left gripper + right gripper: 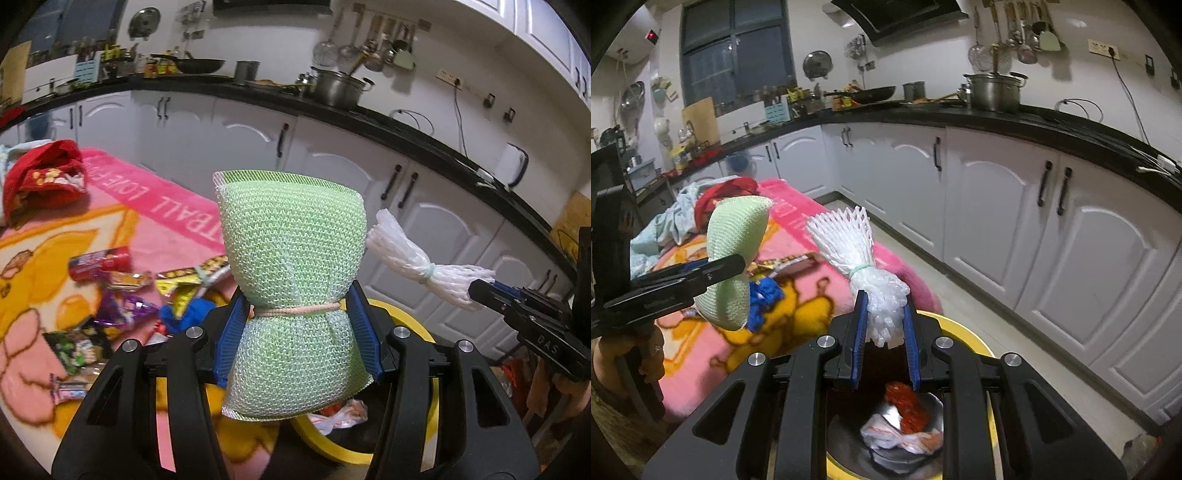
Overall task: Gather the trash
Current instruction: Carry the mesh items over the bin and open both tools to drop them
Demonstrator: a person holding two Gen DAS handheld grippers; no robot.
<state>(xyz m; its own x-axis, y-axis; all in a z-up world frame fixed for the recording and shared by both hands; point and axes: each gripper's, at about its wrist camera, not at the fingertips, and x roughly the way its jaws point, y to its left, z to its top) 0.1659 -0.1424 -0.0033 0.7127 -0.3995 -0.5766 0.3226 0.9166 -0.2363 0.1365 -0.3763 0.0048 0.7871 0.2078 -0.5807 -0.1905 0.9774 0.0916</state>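
1. Pink blanket [173, 206] over the surface, w/ loose wrappers [122, 291] scattered on it.
2. Yellow bin [964, 328] beside blanket, below both my tools; red and white scraps inside.
3. Green mesh bundle [291, 258], tied at waist; my left tool [301, 325] was clenched on it, held above bin.
4. White foam net [864, 266], banded mid; my right tool [884, 328] gripped its lower end over bin.

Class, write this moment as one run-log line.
left gripper: shut on green mesh bundle | right gripper: shut on white foam net | both above yellow bin | wrappers remain on blanket
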